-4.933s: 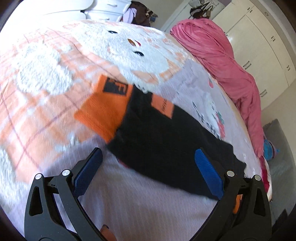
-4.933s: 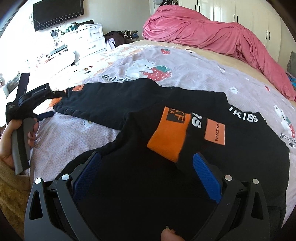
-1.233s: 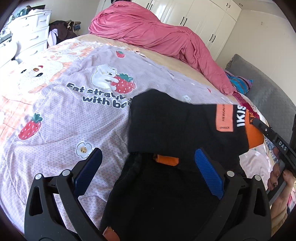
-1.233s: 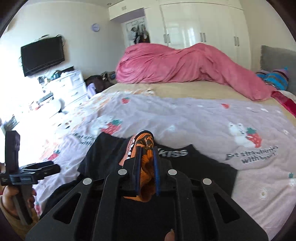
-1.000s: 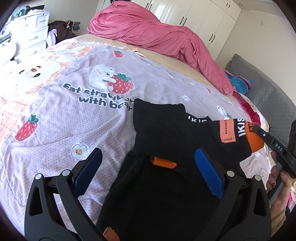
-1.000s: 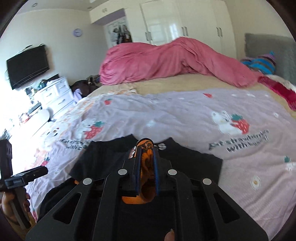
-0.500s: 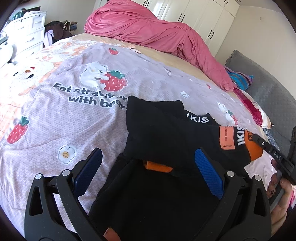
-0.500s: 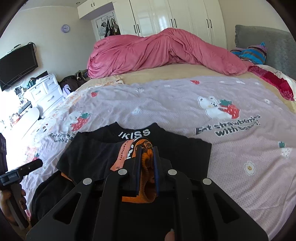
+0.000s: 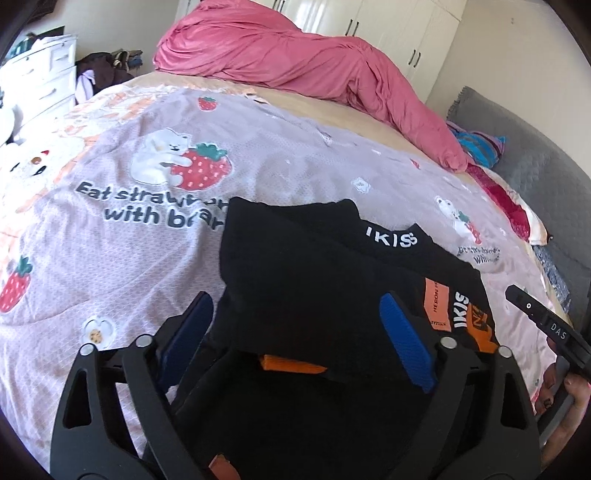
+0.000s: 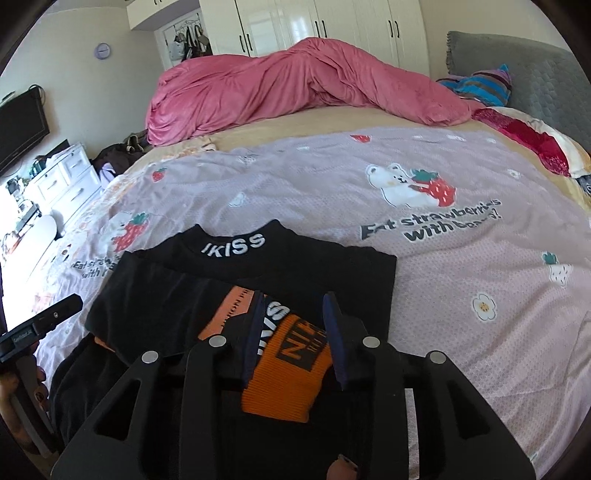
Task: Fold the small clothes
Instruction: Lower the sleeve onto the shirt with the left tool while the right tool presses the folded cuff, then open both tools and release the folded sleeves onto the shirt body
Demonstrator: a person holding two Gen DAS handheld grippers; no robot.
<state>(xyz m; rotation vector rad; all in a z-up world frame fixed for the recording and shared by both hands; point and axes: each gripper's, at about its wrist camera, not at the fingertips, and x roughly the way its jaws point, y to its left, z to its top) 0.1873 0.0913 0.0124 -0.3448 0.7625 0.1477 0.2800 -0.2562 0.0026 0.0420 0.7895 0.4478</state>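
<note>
A black top [image 9: 317,273] with a white "IKISS" collar [image 10: 234,245] lies on the lilac bedspread [image 9: 147,192], its sleeves folded across the body. The orange cuff [image 10: 291,373] of one sleeve lies on the black cloth between my right gripper's parted fingers. My right gripper [image 10: 293,314] is open just above that cuff. My left gripper [image 9: 295,325] is open and empty over the top's lower left part. A second orange cuff [image 9: 291,363] peeks out under the fold. The right gripper's tip [image 9: 543,325] shows at the right of the left wrist view.
A crumpled pink duvet [image 10: 295,85] lies across the far side of the bed. A grey headboard [image 10: 517,62] and striped cloth [image 10: 476,86] are at the far right. White drawers [image 10: 62,177] stand left of the bed, white wardrobes [image 10: 314,26] behind.
My right gripper has lowered the sleeve onto the top and opened, letting go of the orange cuff. The folded sleeve now lies flat. My left gripper stayed open over the top.
</note>
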